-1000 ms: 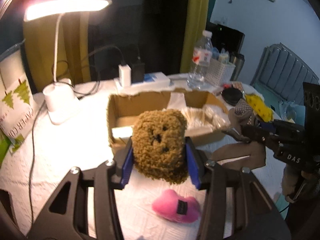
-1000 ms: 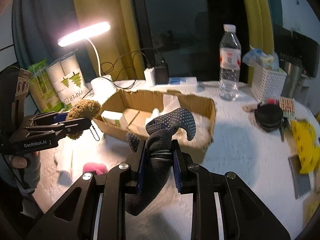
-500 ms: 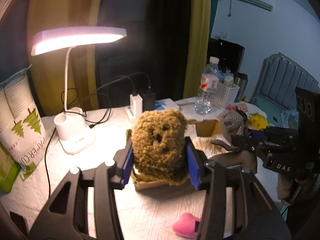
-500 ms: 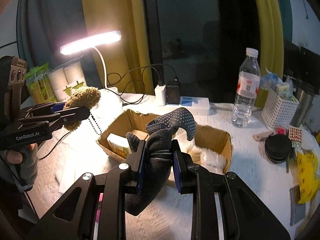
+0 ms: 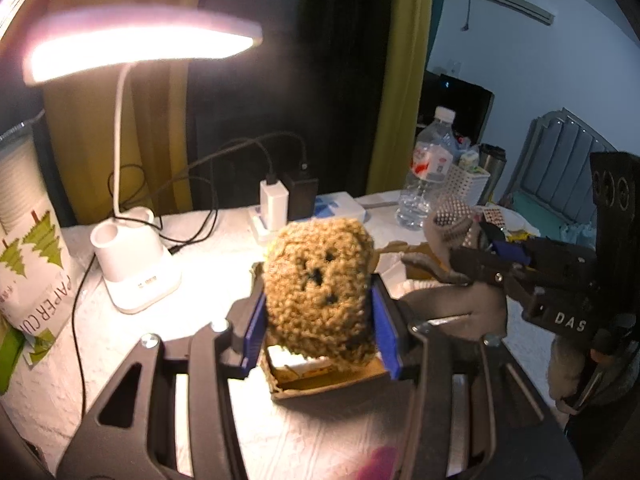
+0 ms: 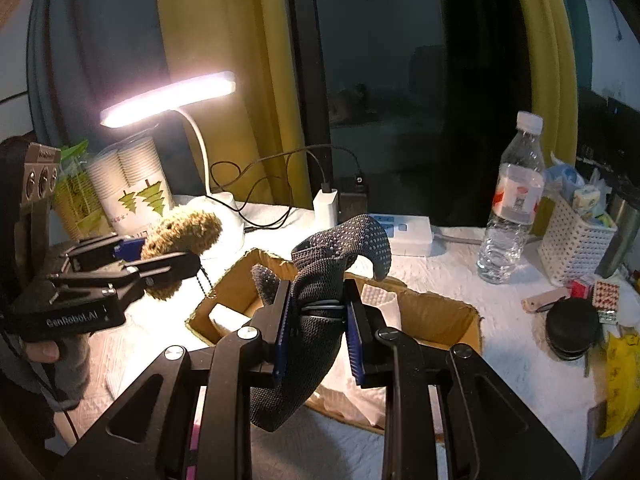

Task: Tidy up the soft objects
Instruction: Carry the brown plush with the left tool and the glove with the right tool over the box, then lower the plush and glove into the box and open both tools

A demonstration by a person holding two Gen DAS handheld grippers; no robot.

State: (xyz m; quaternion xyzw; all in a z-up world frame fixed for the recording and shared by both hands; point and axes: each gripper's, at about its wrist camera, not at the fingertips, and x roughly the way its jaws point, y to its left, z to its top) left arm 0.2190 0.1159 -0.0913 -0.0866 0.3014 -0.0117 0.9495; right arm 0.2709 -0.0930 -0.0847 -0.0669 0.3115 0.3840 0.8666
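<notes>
Above the white-covered table point(image 6: 500, 320), both grippers are held up over an open cardboard box point(image 6: 432, 312), each with something soft in its grip. The left gripper point(image 5: 320, 316) has its blue pads point(image 5: 382, 328) pressed against the two sides of a curly brown plush toy point(image 5: 318, 280), a blocky shape with small dark marks for a face; the toy sits upright between the pads, clear of the box, and seen from the right wrist camera it point(image 6: 182, 236) hangs to the left of the box with a short bead chain dangling beneath it. The right gripper point(image 6: 318, 316) is clamped tight on a dark knitted glove point(image 6: 320, 280) with pale grip dots; the pads pinch it at its banded middle, its fingers curl over above and its cuff hangs limp below. That glove point(image 5: 452, 228) shows in the left wrist view just right of the plush toy. Inside the box lie pale, folded pieces. Behind the box a lit desk lamp point(image 5: 136, 40) stands on a white base, with a power strip point(image 6: 404, 232), chargers and cables beside it, a water bottle point(image 6: 512, 200) and a white basket point(image 6: 572, 244) to the right. A pink soft thing point(image 5: 380, 464) shows blurred at the near edge of the table.
</notes>
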